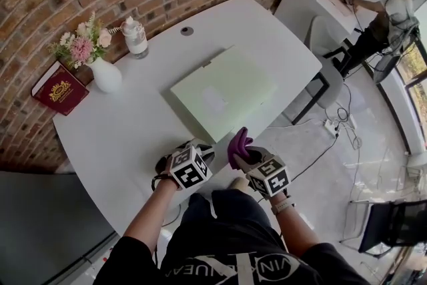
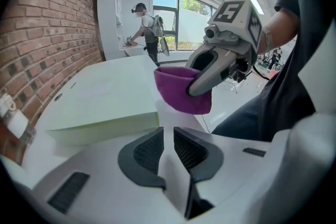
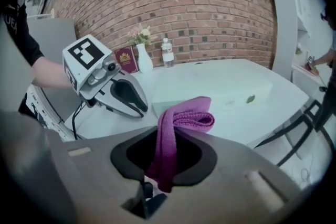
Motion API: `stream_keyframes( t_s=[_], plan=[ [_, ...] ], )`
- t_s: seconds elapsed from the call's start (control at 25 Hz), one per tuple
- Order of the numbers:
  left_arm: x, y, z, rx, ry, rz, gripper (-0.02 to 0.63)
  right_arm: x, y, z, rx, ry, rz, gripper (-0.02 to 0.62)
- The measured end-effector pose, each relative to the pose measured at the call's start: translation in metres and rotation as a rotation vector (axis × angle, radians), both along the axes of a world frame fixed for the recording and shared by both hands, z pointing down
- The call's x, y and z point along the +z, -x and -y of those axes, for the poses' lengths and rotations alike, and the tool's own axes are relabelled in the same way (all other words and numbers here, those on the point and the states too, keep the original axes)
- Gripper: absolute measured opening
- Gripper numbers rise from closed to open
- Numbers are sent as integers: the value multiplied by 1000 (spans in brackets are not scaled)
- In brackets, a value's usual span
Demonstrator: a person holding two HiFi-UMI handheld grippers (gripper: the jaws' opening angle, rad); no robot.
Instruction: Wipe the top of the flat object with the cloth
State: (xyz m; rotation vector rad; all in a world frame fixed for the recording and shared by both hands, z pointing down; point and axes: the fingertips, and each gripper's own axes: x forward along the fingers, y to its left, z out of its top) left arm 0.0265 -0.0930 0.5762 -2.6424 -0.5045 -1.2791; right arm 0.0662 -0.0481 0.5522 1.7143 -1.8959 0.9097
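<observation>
1. Purple cloth (image 3: 181, 118) is pinched between the jaws of our right gripper (image 3: 170, 140). It is folded so that a loop stands out past the tips and a tail hangs back behind them. We judge the loop is left out front to give a padded face for wiping.
2. Ahead of those jaws lies the pale green flat box (image 3: 220, 86) on the white table (image 1: 133, 130). It is apart from the cloth, so we reckon the wipe has not begun.
3. Our left gripper (image 2: 168, 134) has its jaws a narrow slit apart with nothing between them. The box's near edge sits just ahead and to their left, probably so this gripper can steady the box.
4. The flower vase (image 1: 105, 75), bottle (image 1: 135, 37) and red book (image 1: 60, 89) stand well beyond the box, clear of any stroke.
</observation>
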Motion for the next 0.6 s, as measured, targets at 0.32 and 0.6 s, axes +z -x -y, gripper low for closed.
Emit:
stream_keyframes(
  t_s=[0.32,0.6],
  plan=[
    [-46,-17,48,-276,-194,-159,242,-5,-50,-27,100,-45,127,67],
    [-38,-62,54,-476,-47,-175,272,-7,-80,-48,54,-35,158,67]
  ],
)
